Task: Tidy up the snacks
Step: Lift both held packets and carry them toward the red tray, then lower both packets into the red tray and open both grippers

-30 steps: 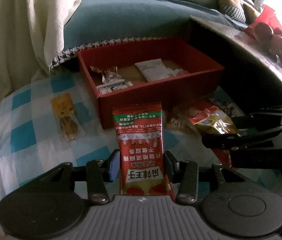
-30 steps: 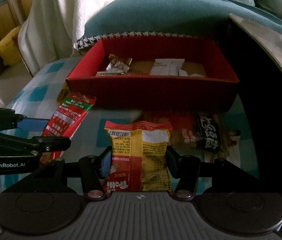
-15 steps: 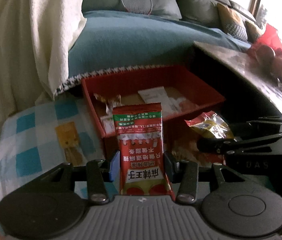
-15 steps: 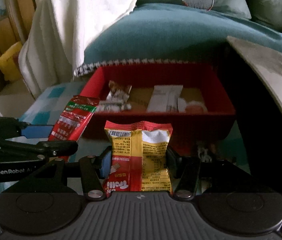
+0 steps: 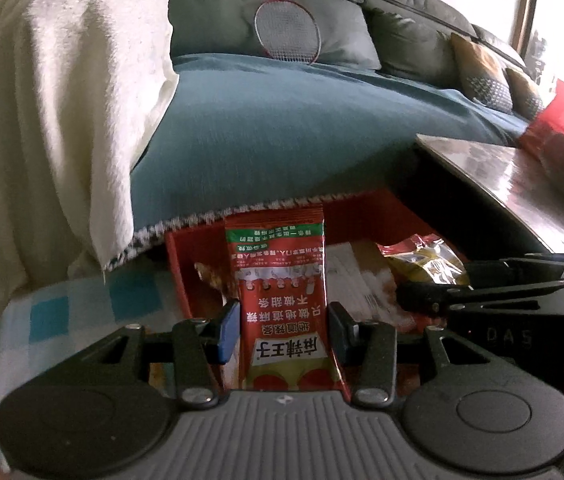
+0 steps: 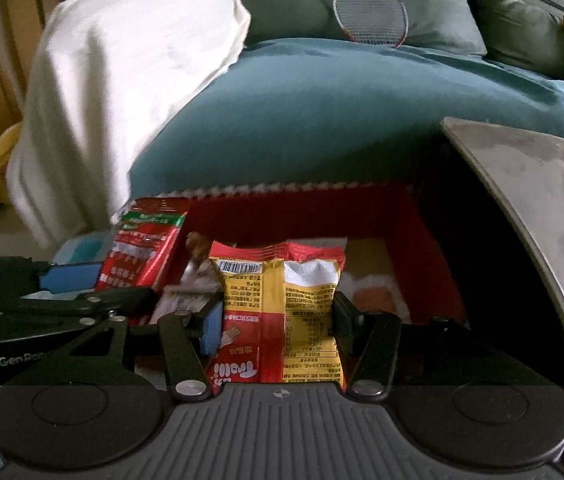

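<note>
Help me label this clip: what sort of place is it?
Most likely a home living room: a sofa with cushions, a teal blanket draped over the seat, and a badminton racket leaning on it.

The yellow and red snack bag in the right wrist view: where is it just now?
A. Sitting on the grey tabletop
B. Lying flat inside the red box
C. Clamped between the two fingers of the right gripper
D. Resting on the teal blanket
C: the yellow and red snack bag stands between the fingers of the right gripper, whose pads press its sides, in front of the red box.
</note>
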Demonstrator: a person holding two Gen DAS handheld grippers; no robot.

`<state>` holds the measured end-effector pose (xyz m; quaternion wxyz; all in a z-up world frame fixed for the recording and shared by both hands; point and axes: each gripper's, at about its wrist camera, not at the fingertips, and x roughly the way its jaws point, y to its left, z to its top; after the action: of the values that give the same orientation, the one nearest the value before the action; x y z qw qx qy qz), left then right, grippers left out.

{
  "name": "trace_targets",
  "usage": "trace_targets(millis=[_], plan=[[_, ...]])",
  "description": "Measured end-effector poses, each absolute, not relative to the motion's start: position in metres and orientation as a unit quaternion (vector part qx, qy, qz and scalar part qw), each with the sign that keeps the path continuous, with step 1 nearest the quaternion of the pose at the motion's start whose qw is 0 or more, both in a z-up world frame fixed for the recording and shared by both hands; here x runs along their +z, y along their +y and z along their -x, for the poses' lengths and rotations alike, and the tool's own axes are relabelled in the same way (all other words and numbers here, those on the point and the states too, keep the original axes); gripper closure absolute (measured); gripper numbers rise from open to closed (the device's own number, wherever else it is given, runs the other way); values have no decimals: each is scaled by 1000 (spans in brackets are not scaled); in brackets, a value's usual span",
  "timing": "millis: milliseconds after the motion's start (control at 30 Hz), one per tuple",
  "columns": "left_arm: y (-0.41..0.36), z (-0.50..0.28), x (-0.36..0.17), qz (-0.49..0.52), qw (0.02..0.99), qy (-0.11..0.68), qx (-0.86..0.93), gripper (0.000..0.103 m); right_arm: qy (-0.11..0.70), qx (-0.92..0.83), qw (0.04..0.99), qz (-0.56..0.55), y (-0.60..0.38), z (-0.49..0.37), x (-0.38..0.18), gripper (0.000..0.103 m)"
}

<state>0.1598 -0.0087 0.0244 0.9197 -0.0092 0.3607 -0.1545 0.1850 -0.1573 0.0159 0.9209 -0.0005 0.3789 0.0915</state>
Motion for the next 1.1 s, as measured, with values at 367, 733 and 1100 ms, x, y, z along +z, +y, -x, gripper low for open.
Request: trace_targets(millis=[367,733,1100], plan=[[-23,-209,-7,-16,916,380,-131,63,394,66,917,11,-168,-245,-15,41],[-25,-220,-20,-29,907,402,-122,62,423,68,903,38,-157,-259,-44,40],[-23,-218,-15,-29,908,399,-122,59,410,63,910,30,-158,-256,-33,35]])
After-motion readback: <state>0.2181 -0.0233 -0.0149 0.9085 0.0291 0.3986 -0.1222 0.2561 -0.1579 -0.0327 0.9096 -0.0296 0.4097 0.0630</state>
